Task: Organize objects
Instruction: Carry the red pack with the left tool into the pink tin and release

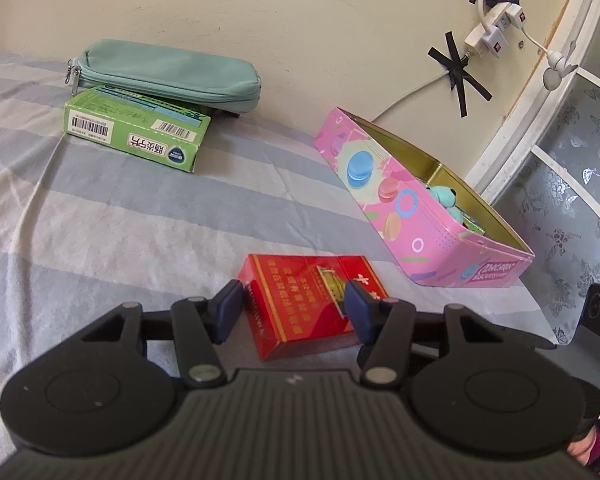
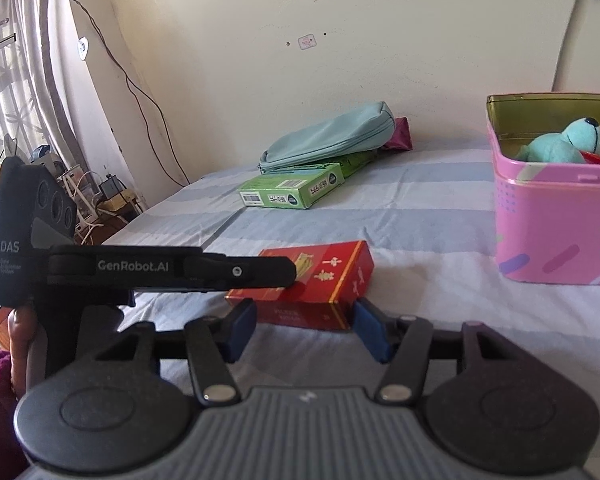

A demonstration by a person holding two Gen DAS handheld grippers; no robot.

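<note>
While the left claw (image 1: 290,312) is closing its blue pads on the long sides of the flat red cardboard pack (image 1: 308,304) lying on the striped bed (image 1: 100,220), the right claw (image 2: 304,330) is standing half open just short of the pack's end, gripping nothing. Probably bound for the open pink tin (image 1: 420,216) at two o'clock, the pack is pointing its long axis toward twelve in the left view.

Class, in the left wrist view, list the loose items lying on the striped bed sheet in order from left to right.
Green cardboard box with barcodes → red rectangular cigarette pack → open pink biscuit tin. The teal zip pouch overlaps the green box, so it is left out.
</note>
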